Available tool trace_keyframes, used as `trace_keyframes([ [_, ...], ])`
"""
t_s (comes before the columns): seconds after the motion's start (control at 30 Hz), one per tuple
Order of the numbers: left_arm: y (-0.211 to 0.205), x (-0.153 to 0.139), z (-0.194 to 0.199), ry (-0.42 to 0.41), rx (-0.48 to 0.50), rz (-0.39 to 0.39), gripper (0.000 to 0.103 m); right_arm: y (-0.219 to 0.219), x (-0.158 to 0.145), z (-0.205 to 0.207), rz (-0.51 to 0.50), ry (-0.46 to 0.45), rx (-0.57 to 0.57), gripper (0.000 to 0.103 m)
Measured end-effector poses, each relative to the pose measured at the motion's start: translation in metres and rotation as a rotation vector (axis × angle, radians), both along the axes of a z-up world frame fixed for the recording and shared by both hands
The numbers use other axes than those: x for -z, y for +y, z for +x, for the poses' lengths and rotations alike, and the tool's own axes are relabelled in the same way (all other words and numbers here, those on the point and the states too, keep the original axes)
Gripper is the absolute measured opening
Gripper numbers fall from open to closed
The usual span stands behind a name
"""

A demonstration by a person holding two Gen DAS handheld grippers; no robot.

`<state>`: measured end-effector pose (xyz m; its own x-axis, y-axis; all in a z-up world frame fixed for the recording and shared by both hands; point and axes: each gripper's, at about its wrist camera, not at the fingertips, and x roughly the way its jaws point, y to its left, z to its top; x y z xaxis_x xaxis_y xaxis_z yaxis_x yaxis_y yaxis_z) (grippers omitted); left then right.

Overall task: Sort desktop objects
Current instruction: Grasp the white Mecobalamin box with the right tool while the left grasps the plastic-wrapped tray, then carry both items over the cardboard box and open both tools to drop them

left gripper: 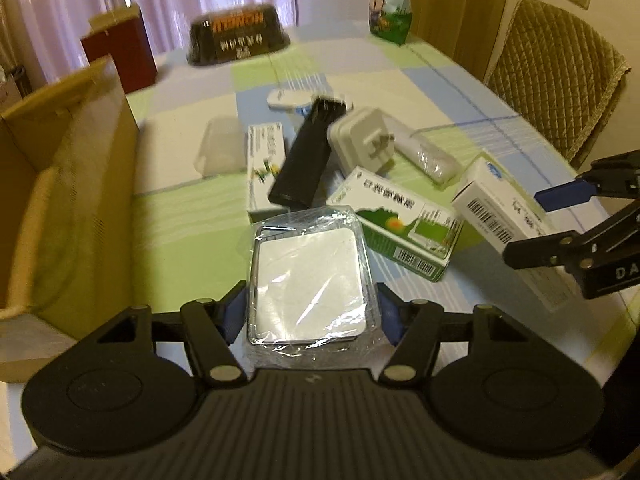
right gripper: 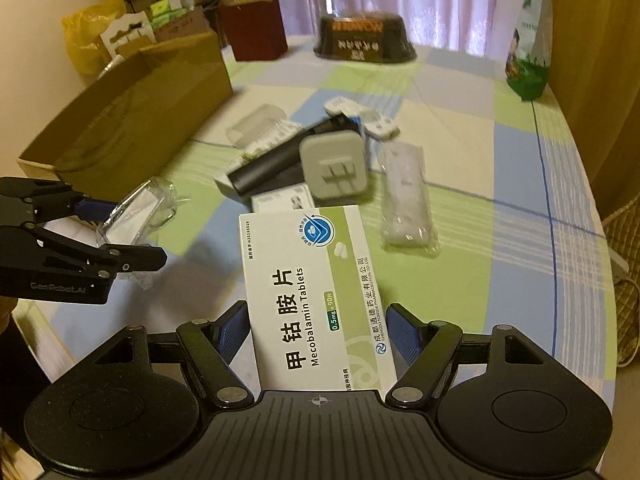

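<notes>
While both grippers are loaded, two items are held clear of the pile: a flat white square pad sealed in clear crinkled plastic (left gripper: 308,280) is pinched between the blue pads of the left gripper (left gripper: 312,312), closed down onto its side edges, and a white-and-green cardboard Mecobalamin tablet box (right gripper: 316,296) is clamped across its width by the right gripper (right gripper: 316,332), closed onto its long sides. Each is gripped near its rear end so most of its length projects forward, probably for an easy drop into a container. Both are carried above the green, blue and cream checked tablecloth (left gripper: 192,216), on the near side of the remaining clutter: a black cylindrical tube (left gripper: 306,156) lying across a white-and-green carton (left gripper: 264,168), a grey-white square plug adapter (left gripper: 360,144) resting prongs-up against it, another green-printed medicine box (left gripper: 404,224) and a plastic-wrapped white roll (left gripper: 430,156) beside it. An open brown cardboard box (left gripper: 68,184) sits at the table's left edge, next to the left gripper, judged the likely drop point. Motion blur limits finer detail.
</notes>
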<state>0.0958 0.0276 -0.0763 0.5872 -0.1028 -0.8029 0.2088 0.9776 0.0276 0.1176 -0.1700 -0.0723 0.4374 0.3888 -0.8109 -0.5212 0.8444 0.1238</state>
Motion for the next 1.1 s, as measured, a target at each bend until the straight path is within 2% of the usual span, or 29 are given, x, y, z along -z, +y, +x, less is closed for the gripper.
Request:
trace_keyframes([
  [0.3, 0.030, -0.057, -0.028, -0.105, -0.033, 0.020, 0.061, 0.034, -0.042, -0.017, 0.030, -0.080, -0.054, 0.073],
  [0.57, 0.067, -0.096, -0.047, -0.176, -0.079, 0.054, 0.061, 0.076, -0.065, -0.025, 0.040, -0.134, -0.118, 0.073],
  [0.87, 0.108, -0.115, -0.060, -0.212, -0.143, 0.062, 0.061, 0.123, -0.086, -0.026, 0.056, -0.178, -0.192, 0.073],
  [1.1, 0.162, -0.120, -0.053, -0.217, -0.211, 0.095, 0.061, 0.185, -0.104, 0.000, 0.110, -0.200, -0.252, 0.073],
])
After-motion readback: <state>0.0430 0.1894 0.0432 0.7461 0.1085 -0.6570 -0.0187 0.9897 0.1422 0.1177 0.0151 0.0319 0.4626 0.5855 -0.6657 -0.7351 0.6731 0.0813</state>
